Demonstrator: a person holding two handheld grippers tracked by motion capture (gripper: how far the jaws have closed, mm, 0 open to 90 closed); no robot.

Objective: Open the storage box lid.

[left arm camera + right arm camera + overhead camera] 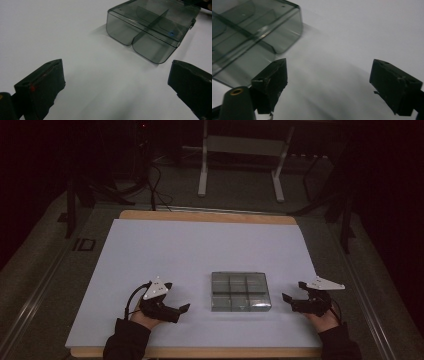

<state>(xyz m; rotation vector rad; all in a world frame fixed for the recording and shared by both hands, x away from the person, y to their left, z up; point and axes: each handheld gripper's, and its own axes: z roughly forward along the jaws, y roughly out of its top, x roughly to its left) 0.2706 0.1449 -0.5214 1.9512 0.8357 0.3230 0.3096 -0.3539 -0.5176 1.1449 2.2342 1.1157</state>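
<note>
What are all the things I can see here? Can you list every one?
compartment box: one, see-through smoky grey, lid shut, on the white sheet between the two grippers
white sheet: one, white, covers most of the table top
table: one, light wood, its edge shows along the far and near sides of the sheet
metal frame: one, pale grey, on the floor beyond the table
cables: a few, black, on the floor at the far left
left gripper: one, black with a grey plate on top, open, left of the box, holding nothing
right gripper: one, black with a grey plate on top, open, right of the box, holding nothing
sleeves: two, dark, at the bottom edge
</note>
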